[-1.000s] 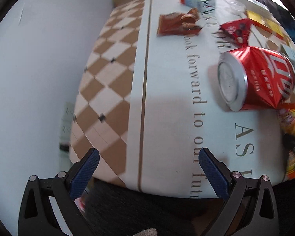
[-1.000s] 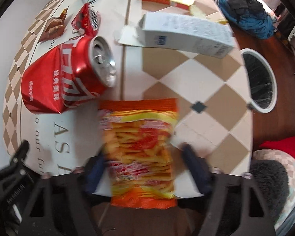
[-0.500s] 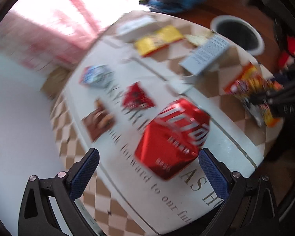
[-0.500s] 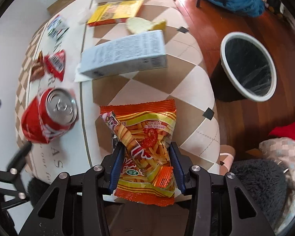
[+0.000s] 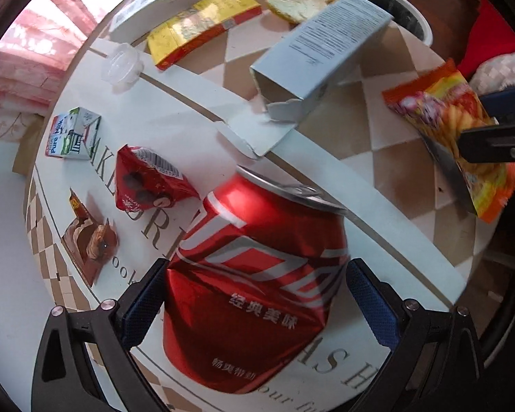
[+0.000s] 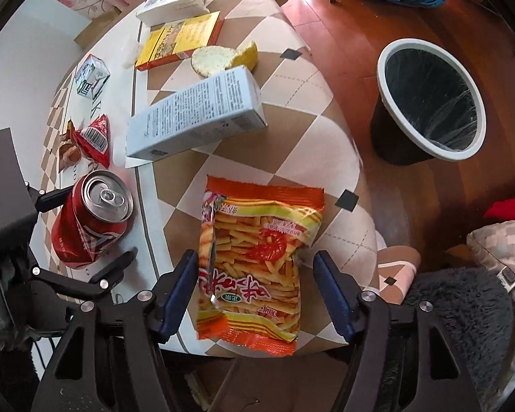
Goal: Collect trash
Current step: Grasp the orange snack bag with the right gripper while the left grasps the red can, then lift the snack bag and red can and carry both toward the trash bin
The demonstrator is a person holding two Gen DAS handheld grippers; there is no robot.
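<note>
A dented red soda can (image 5: pixel 264 247) stands on the round table (image 6: pixel 292 120), between the fingers of my left gripper (image 5: pixel 255 295). That gripper is open, with a blue pad close on each side of the can. An orange chip bag (image 6: pixel 257 240) lies at the table's near edge between the fingers of my right gripper (image 6: pixel 254 257). The left pad touches the bag's folded edge, and a gap shows at the right pad. From the right wrist view the can (image 6: pixel 86 226) is at the left. From the left wrist view the bag (image 5: pixel 443 127) is at the right.
A white-rimmed bin (image 6: pixel 379 65) with a black liner stands on the wooden floor, right of the table. On the table lie a pale blue carton (image 6: pixel 195 120), a yellow box (image 6: pixel 178 41), a red wrapper (image 6: pixel 96 137), a milk carton (image 6: pixel 91 75) and a brown wrapper (image 5: pixel 89 243).
My left gripper swung from the table's edge over to the can and now straddles it. My right gripper pinched the chip bag half a second ago, and its fingers stand wider now.
</note>
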